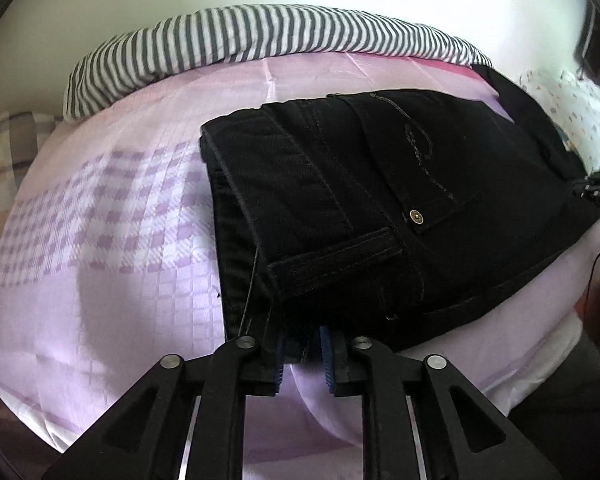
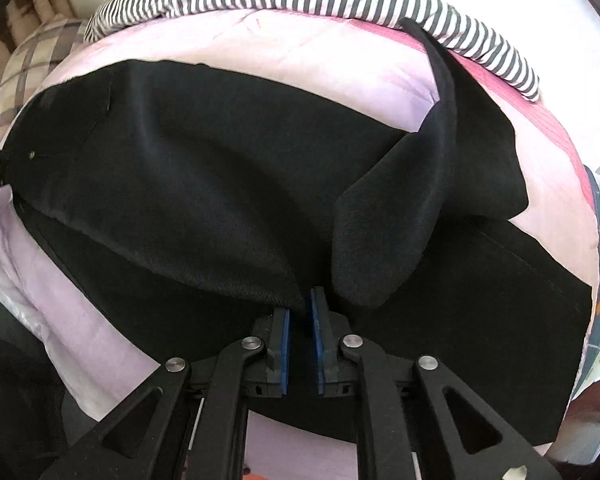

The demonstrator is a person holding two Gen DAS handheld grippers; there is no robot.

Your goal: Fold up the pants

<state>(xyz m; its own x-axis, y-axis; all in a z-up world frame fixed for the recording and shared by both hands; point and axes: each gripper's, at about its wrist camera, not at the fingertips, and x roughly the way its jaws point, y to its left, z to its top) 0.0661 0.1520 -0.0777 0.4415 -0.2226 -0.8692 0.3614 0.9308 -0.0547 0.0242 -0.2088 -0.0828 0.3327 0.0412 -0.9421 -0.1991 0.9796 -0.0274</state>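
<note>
Left claw point(image 1: 302, 354) pinching black pants point(image 1: 380, 208) waistband, right claw point(image 2: 300, 320) gripping leg fabric

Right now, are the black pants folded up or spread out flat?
Partly folded. The black jeans show stacked layers at the waistband, and one leg end is flipped up and crumpled. Both claws, left claw and right claw, pinch the fabric.

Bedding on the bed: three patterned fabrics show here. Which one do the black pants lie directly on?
The lilac checked sheet. The pants rest on it, whereas the striped cover lies bunched behind and the plaid pillow sits off at the side.
</note>
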